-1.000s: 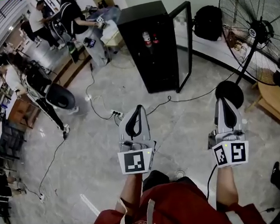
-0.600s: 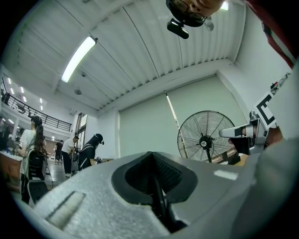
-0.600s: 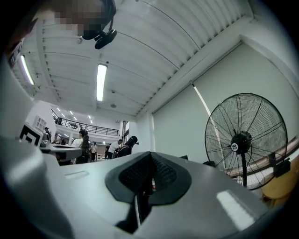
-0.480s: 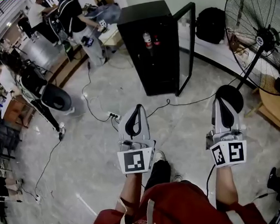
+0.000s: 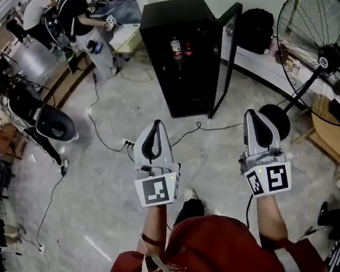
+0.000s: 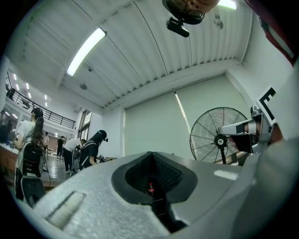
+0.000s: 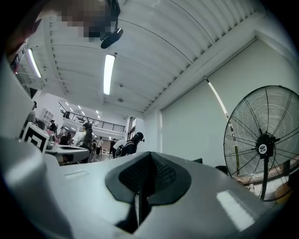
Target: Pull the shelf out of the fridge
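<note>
A black fridge (image 5: 180, 54) stands on the floor ahead, its glass door (image 5: 227, 50) swung open to the right. Two bottles (image 5: 180, 47) stand on a shelf inside; the shelf itself is too dark to make out. My left gripper (image 5: 155, 123) and right gripper (image 5: 252, 112) are held side by side in the air, well short of the fridge, both pointing toward it. Each is shut with nothing in it. In the left gripper view a bottle (image 6: 151, 188) shows through the hollow behind the closed tips (image 6: 150, 154). The right gripper's tips (image 7: 150, 154) meet the same way.
A big pedestal fan (image 5: 320, 60) stands right of the fridge, with wooden furniture (image 5: 336, 141) beside it. A black bag (image 5: 258, 27) sits behind the door. Cables (image 5: 108, 138) trail over the floor at left. Several people (image 5: 83, 21) work at tables at the back left.
The fridge has come closer and lower in the head view as both grippers travelled toward it together. Both jaws stayed shut.
</note>
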`<state>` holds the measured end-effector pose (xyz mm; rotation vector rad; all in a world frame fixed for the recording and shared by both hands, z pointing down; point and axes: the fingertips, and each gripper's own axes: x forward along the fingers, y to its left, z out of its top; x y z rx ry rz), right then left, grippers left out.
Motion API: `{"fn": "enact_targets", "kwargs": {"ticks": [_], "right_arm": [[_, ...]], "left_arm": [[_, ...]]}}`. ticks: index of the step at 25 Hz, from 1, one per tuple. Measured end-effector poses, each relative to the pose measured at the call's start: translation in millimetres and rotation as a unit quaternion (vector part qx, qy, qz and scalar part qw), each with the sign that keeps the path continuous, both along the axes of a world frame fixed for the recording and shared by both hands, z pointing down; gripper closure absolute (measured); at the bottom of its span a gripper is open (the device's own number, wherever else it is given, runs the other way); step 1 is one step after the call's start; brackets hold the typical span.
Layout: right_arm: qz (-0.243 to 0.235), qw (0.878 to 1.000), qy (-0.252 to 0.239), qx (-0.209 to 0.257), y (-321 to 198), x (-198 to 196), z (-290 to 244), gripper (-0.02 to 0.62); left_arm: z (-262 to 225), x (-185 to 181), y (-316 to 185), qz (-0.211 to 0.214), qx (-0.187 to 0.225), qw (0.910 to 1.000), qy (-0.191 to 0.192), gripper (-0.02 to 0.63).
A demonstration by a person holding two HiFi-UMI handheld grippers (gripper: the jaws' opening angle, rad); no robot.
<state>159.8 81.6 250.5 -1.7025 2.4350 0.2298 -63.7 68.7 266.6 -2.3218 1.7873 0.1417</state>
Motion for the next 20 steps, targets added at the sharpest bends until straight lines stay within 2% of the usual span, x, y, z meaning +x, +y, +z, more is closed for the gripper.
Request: {"fn": "enact_targets", "kwargs": {"ticks": [12,20], "right_arm": [[0.021,1.000,0.015,-0.014,-95,-62,7,0.597],[0.030,0.999,0.015,-0.021,-140,-77,11,0.595]], "left_arm": [[12,-58,-92,0.014,-0.013,0.9998,0.005,0.604],[14,-72,-141,0.025,-0.016,0.9995,0.012,0.604]]}}
